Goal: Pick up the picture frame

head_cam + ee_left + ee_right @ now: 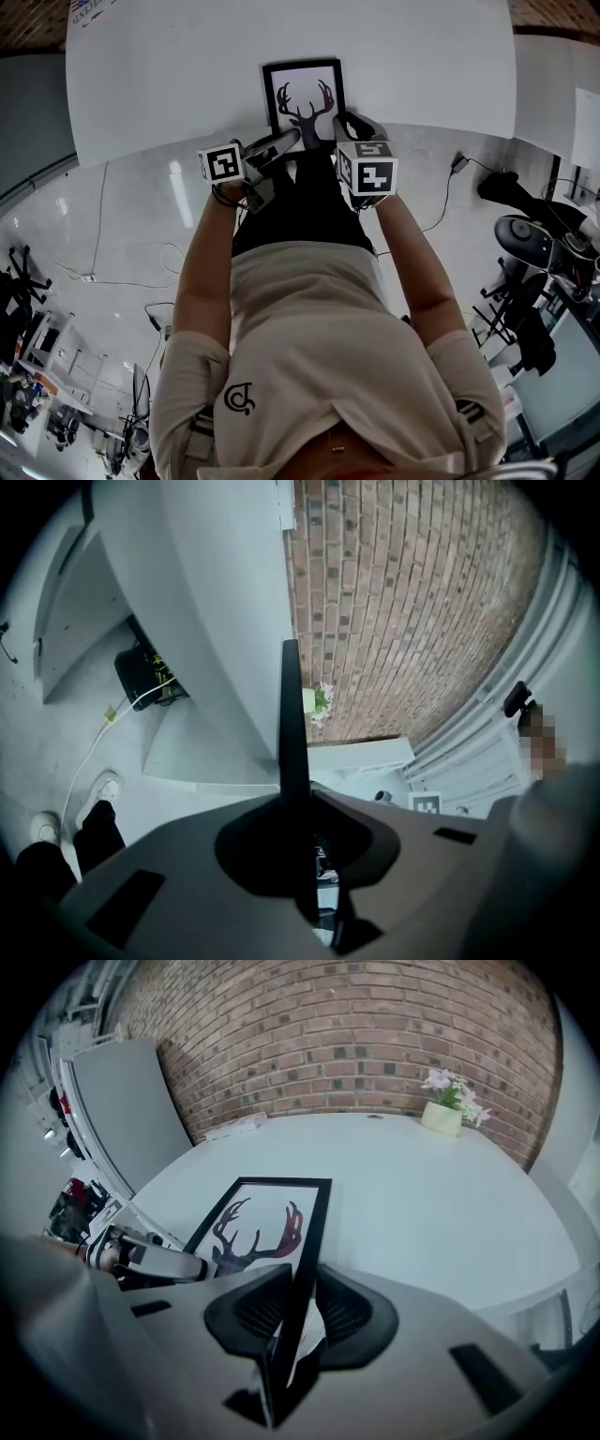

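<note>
Brick wall [356,1026] backs a white table [450,1213], with a plant [442,1110] at its far right. At the table's near edge is the frame [267,1227], a deer-antler print. The right gripper [300,1314] is clamped on its near right edge. The left gripper [302,841] is clenched on its near left corner, the frame edge-on between the jaws. Whether the frame rests on the table is unclear.

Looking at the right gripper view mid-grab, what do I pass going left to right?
Grey upright panel, left gripper, black picture frame with a deer print, pale pot of flowers.
</note>
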Motion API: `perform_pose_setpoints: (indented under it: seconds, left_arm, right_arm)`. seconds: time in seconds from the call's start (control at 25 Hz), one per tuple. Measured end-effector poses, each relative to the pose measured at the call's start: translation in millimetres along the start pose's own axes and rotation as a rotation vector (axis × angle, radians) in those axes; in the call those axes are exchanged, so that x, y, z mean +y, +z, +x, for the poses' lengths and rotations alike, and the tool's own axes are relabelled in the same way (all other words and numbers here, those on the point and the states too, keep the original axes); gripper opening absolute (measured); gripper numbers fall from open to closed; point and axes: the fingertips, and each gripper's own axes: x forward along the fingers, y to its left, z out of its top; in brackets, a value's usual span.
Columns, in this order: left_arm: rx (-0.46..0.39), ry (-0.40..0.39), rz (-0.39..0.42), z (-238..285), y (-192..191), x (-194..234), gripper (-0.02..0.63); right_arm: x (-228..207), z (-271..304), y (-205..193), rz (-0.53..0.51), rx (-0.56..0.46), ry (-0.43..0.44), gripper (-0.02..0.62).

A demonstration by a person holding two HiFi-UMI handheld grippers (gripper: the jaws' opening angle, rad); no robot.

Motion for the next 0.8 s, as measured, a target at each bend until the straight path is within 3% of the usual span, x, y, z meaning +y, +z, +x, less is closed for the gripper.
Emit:
perform_pose_setpoints:
  seconds: [0.04,0.12,0.4,0.56,0.8]
  left_arm:
    - [0.007,0.011,0.032,1,1,2,0.045]
    - [0.007,0.019,0.052,1,2,3,0.037]
    - [-0.017,0.042,-0.007,-3,-2,1,0.023]
    - [-0.014,0.036,0.095,-1,3,-10,0.023]
    - [-0.063,0.081,0.163,-2,10,-28,0.023]
  right_arm:
    - [0,0,0,0.002,-0.003,0.0,0.087]
    - [0,0,0,0.005,-0.007,0.001,0.089]
    - [-1,0,1,-0.009,-0.018,0.024,0.108]
    - [-2,-3,2,-0.009,-0.021,0.032,0.12]
    - [-7,-28,17,0.02,-0.092,0.041,0.095]
